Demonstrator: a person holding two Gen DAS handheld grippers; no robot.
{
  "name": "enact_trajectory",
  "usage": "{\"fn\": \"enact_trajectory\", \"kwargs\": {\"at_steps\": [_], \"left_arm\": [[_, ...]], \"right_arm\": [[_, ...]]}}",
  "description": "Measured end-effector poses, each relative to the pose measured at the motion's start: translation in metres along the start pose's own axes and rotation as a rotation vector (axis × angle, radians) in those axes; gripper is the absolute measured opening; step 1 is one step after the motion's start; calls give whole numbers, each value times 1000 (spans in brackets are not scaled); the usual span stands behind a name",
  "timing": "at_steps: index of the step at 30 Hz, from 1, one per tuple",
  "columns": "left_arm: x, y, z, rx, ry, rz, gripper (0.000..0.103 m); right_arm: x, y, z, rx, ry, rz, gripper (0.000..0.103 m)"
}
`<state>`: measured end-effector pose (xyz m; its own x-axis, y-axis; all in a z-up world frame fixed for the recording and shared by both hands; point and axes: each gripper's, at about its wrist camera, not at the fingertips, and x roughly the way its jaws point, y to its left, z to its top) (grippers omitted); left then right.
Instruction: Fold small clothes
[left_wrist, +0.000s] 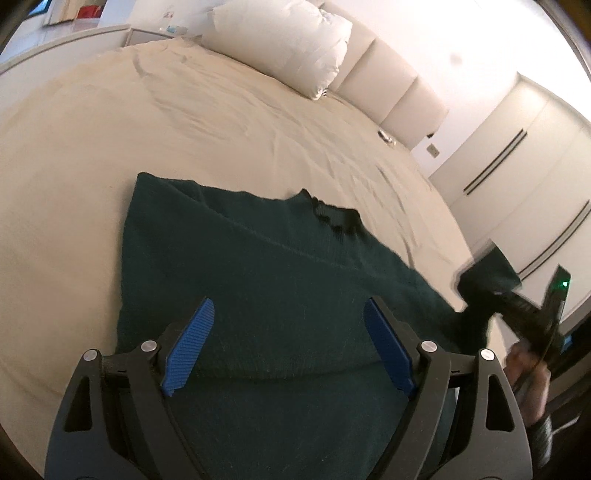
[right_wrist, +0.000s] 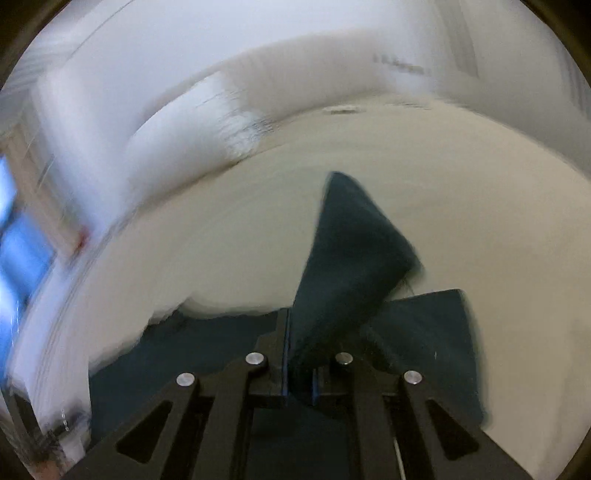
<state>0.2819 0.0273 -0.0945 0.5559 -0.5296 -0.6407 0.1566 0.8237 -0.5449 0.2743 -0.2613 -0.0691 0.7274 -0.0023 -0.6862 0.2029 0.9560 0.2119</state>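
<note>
A dark green knitted sweater (left_wrist: 258, 280) lies flat on the cream bed sheet (left_wrist: 110, 147), its collar (left_wrist: 332, 214) towards the far side. My left gripper (left_wrist: 288, 332) is open and empty, its blue pads (left_wrist: 192, 343) spread just above the sweater's near part. My right gripper (right_wrist: 299, 362) is shut on the sweater's sleeve (right_wrist: 351, 251) and holds it lifted above the sweater's body (right_wrist: 184, 354). In the left wrist view the right gripper (left_wrist: 532, 314) appears at the right edge with the sleeve end (left_wrist: 487, 273) in it. The right wrist view is motion-blurred.
A white pillow (left_wrist: 288, 40) lies at the head of the bed against a padded headboard (left_wrist: 399, 88). White wardrobe doors (left_wrist: 535, 166) stand to the right. A bedside surface (left_wrist: 74, 33) with small items is at the far left.
</note>
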Motion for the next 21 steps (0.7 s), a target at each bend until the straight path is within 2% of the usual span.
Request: {"fn": "enact_trajectory", "kwargs": {"at_steps": [2,4,6,8,9,10,12,16,20,21], "left_arm": [[1,6,3,-32,7,-27,83],[3,9,6,-60,16,-54,83],[6,11,7,-74,27,-80,83],[14,12,7,-83,50,-85,83],[18,13,7,-92,65,-88,83],[24,12,7,-104,90,-99,83],[34,8,6,-116,122,-114,83],[62,-12,10,-99,196,-128,83],[104,-25,13,-83,300,-65,83],[110,-29,13,-67,303,-38,83]], "right_arm": [[36,66,-17,-161,60,20,9],[69,105,-39,-270,138,31,11],[95,117,-49,-310,216,40,16],[99,115,-57,-297,217,59,23],[96,111,-59,-280,208,87,34],[90,105,-63,-250,208,123,54],[84,95,-63,-189,208,152,75],[59,65,-69,-79,173,218,75],[37,18,-82,161,151,328,75],[29,8,-92,222,144,343,75]]}}
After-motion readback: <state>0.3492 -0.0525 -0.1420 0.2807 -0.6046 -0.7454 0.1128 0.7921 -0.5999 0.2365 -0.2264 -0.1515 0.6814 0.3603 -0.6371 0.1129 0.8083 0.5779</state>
